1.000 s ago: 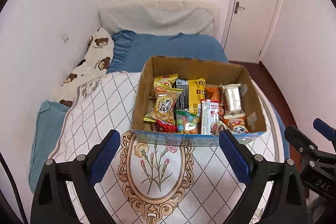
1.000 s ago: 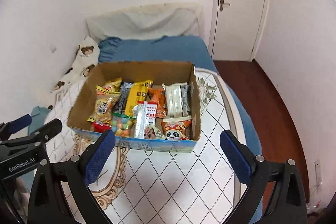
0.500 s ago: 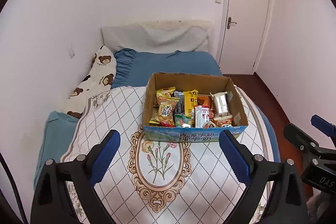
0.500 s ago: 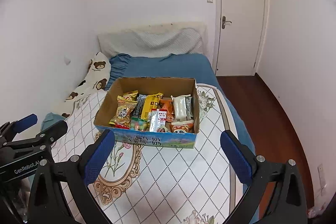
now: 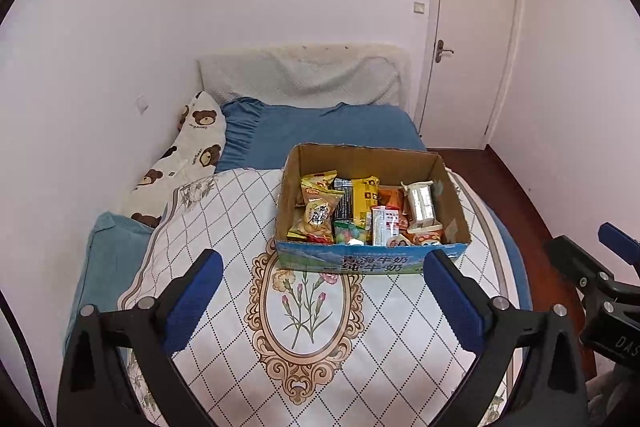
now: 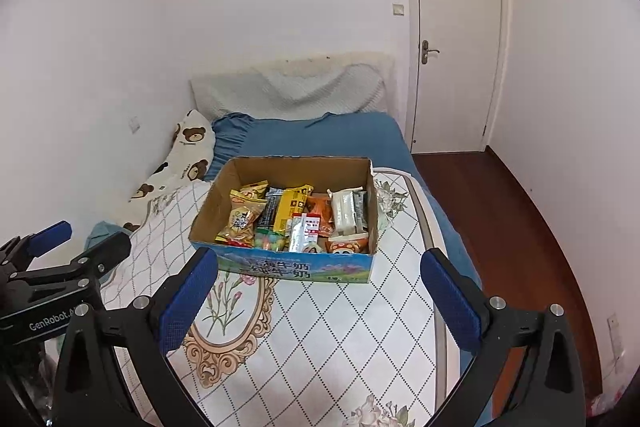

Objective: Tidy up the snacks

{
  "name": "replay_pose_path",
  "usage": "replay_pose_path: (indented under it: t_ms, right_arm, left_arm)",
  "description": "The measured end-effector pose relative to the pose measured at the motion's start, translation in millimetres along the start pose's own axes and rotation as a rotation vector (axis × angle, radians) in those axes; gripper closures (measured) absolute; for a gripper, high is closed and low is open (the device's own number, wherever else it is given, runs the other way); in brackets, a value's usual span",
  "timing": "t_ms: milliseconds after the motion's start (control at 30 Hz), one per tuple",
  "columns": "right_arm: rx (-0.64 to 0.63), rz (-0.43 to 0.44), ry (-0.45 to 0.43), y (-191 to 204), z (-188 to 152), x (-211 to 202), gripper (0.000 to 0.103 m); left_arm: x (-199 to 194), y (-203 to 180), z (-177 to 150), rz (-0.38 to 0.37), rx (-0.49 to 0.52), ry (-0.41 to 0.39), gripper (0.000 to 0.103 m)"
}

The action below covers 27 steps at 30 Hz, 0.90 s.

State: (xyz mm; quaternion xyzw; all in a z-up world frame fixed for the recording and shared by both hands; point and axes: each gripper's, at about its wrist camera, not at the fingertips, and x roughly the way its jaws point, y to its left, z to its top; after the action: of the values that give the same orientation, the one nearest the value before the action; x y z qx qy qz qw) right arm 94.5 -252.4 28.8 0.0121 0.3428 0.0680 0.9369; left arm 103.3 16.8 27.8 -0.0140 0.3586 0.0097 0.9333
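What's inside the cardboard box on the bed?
The cardboard box is packed with snack packets: a yellow wrapper, an orange one, a white pack. Whatever lies beneath them is covered.

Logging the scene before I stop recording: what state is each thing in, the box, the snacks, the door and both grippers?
Cardboard box: open-topped, upright on the quilt.
Snacks: packed inside the box, none outside it.
Door: closed.
Left gripper: open, nothing between its fingers, short of the box.
Right gripper: open, holding nothing, short of the box.
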Motion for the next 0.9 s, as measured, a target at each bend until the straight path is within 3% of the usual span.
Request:
replay_pose_path:
  t_ms: [533, 900]
  right_arm:
    - [0.028, -0.06, 0.035, -20, 11, 69, 0.0]
    - [0.03, -0.061, 0.058, -22, 14, 88, 0.0]
  left_arm:
    - [58, -14, 15, 0.054, 0.001, 0.022, 0.0]
    - [76, -14, 14, 0.066, 0.006, 0.055, 0.0]
